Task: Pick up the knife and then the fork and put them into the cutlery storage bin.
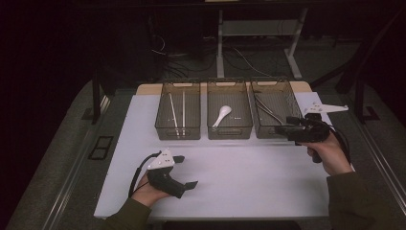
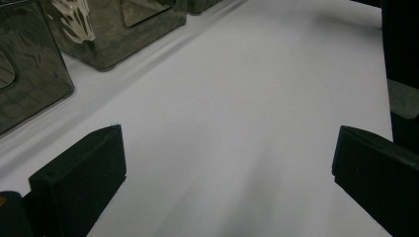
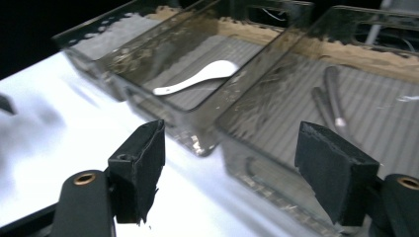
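Three clear bins in a row at the far edge of the white counter (image 1: 230, 172). Right tool (image 1: 282, 128) sits at the near wall of the right bin (image 1: 276, 108) w/ its jaws wide apart, nothing between them – in the right gripper view the two black pads frame that bin's front corner. Inside the right bin lie dark tongs (image 1: 268, 110), flat on the ribbed floor, well apart from the pads. Middle bin (image 1: 230, 112) has a white spoon (image 1: 222, 115); left bin (image 1: 178, 112) has two chopsticks (image 1: 178, 112) lying lengthwise. Left tool (image 1: 186, 171) rests low on the counter near the front-left, jaws open & empty – bare counter between them.
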Demonstrator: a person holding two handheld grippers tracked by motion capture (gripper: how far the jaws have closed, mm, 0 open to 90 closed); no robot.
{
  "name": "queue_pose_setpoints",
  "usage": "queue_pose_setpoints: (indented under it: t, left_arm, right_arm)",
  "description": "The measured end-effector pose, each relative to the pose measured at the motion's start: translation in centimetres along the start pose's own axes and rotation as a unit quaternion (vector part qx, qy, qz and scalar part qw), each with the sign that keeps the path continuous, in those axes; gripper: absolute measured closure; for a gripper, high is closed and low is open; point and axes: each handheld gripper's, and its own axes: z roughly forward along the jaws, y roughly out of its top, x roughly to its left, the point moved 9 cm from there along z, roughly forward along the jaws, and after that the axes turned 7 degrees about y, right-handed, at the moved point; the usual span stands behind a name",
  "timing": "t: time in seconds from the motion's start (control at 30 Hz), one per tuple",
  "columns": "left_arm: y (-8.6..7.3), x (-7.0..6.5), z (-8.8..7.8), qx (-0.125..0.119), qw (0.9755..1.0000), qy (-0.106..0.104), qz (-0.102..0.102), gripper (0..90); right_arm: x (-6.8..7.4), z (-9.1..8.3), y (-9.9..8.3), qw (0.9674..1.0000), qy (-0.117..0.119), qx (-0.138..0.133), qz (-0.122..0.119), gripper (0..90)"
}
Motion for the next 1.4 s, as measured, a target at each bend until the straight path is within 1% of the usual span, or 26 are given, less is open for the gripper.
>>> queue_pose_setpoints:
  t: [0.1,0.27,0.33,0.47,0.5,0.67,0.77,0.8,0.87,0.97,1.07,1.13,1.2,1.27,1.37,1.4]
  left_arm:
    - [0.0,0.0,-0.1,-0.001,1.0000,0.000,-0.001,0.0]
    - [0.1,0.1,-0.2,-0.002,1.0000,0.000,0.000,0.0]
    - [0.0,0.1,-0.2,-0.001,1.0000,0.001,0.002,0.0]
    - [0.1,0.1,-0.3,-0.004,1.0000,0.001,0.004,0.0]
    - [0.1,0.1,-0.3,-0.004,1.0000,0.002,0.001,0.0]
    - [0.1,0.1,-0.4,-0.004,1.0000,0.002,0.001,0.0]
    - [0.1,0.2,-0.4,-0.002,1.0000,0.003,0.000,0.0]
    - [0.1,0.2,-0.4,-0.002,1.0000,0.003,0.001,0.0]
    - [0.1,0.1,-0.4,-0.003,1.0000,0.002,0.000,0.0]
    - [0.1,0.1,-0.4,-0.004,1.0000,0.002,0.000,0.0]
    - [0.1,0.1,-0.4,-0.004,1.0000,0.002,0.002,0.0]
    - [0.1,0.1,-0.4,-0.003,1.0000,0.001,0.002,0.0]
    - [0.1,0.0,-0.3,-0.002,1.0000,0.001,0.002,0.0]
    - [0.1,0.0,-0.3,-0.002,1.0000,0.001,0.003,0.0]
    - [0.1,0.0,-0.3,-0.003,1.0000,0.001,0.002,0.0]
    - [0.1,-0.1,-0.3,-0.002,1.0000,0.001,0.002,0.0]
  right_arm:
    - [1.2,-0.3,-0.7,0.9999,0.007,-0.007,-0.010,25.6]
    - [2.7,-0.5,-2.0,0.9996,0.014,-0.008,-0.024,20.5]
    - [3.2,-0.5,-2.6,0.9994,0.014,-0.007,-0.031,19.8]
    - [4.0,-0.7,-3.9,0.9992,0.020,-0.005,-0.036,19.4]
    - [4.1,-0.7,-4.2,0.9990,0.021,-0.005,-0.040,19.4]
    - [5.0,-0.9,-5.1,0.9984,0.024,-0.009,-0.051,19.3]
    - [5.6,-1.0,-5.6,0.9977,0.034,-0.013,-0.057,19.0]
    - [5.7,-1.0,-5.8,0.9975,0.033,-0.013,-0.061,19.0]
    - [6.0,-1.0,-6.2,0.9973,0.037,-0.014,-0.061,19.0]
    - [6.1,-1.1,-6.8,0.9975,0.035,-0.012,-0.059,18.6]
    - [6.3,-1.2,-7.5,0.9979,0.038,-0.009,-0.051,18.4]
    - [6.3,-1.2,-8.0,0.9980,0.038,-0.004,-0.050,18.4]
    - [6.4,-1.2,-8.3,0.9982,0.037,-0.004,-0.047,18.3]
    - [6.5,-1.3,-8.6,0.9983,0.036,-0.005,-0.045,15.8]
    - [6.6,-1.4,-9.1,0.9983,0.033,-0.005,-0.048,15.8]
    - [6.6,-1.4,-9.3,0.9985,0.031,-0.005,-0.045,15.8]
